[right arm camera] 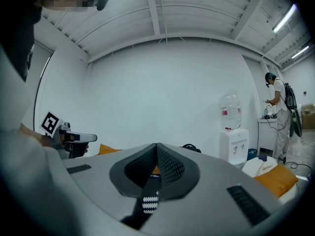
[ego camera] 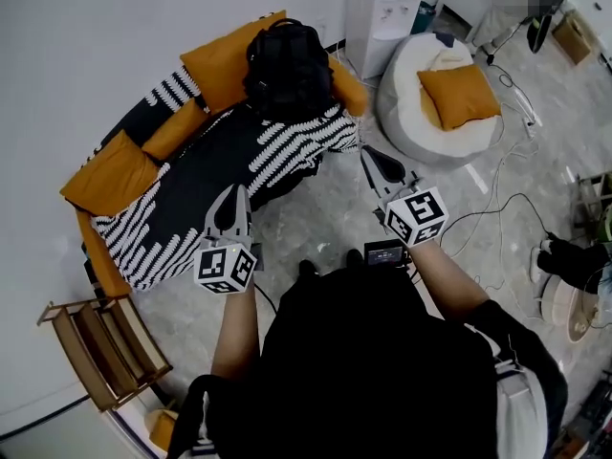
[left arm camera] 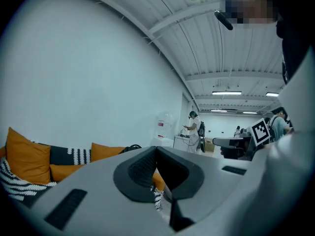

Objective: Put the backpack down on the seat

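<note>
The black backpack (ego camera: pixel 287 65) stands on the far end of the sofa seat (ego camera: pixel 191 175), leaning on an orange back cushion (ego camera: pixel 222 57); the seat is covered by a black-and-white patterned blanket. Both grippers hang over the floor in front of the sofa, well short of the backpack. My left gripper (ego camera: pixel 232 191) is shut with nothing in it, its tips over the seat's front edge. My right gripper (ego camera: pixel 368 153) is shut and empty too. In the left gripper view only the top of the backpack (left arm camera: pixel 132 147) shows past the closed jaws. The right gripper view shows the backpack (right arm camera: pixel 189 147) just above its jaws.
A white beanbag (ego camera: pixel 406 113) with an orange cushion (ego camera: pixel 459 94) sits right of the sofa, beside a white water dispenser (ego camera: pixel 381 8). Cables (ego camera: pixel 497 208) trail over the floor at right. A wooden rack (ego camera: pixel 100 347) stands at lower left. A person (right arm camera: pixel 280 112) stands far off.
</note>
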Tool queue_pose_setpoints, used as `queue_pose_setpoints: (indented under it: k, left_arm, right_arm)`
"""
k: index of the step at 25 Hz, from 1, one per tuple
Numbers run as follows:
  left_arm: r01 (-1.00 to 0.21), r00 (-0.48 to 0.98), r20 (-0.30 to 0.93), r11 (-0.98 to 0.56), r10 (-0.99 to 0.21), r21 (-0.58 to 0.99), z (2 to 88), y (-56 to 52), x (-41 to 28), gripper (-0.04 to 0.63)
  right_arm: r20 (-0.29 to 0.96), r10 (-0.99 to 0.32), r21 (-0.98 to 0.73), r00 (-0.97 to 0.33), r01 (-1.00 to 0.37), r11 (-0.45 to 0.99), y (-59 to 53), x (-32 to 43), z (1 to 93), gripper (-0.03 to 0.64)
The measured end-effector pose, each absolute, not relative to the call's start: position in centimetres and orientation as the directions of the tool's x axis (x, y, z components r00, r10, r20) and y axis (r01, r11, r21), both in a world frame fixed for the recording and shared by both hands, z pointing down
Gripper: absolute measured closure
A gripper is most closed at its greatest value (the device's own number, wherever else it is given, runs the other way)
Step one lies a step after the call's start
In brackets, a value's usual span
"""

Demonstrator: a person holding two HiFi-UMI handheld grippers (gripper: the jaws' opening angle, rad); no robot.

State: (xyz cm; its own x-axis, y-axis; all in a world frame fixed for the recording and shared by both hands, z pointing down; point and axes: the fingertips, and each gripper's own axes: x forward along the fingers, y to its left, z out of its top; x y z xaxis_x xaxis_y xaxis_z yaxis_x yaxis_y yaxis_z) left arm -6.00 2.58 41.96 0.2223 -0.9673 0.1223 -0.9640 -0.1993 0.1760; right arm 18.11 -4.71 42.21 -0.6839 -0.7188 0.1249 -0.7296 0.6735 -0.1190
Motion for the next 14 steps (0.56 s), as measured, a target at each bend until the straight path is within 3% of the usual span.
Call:
queue_pose_setpoints:
  k: [14]
  left_arm:
    - [-0.962,0.191,0.122,-0.161,-0.974,0.222,42.2,1.4,-4.2,0.58]
  right_arm:
    - [0.114,-0.72,-0.149,-0.684,-0.728,0.669,-6.6,21.6,43.1,0.586]
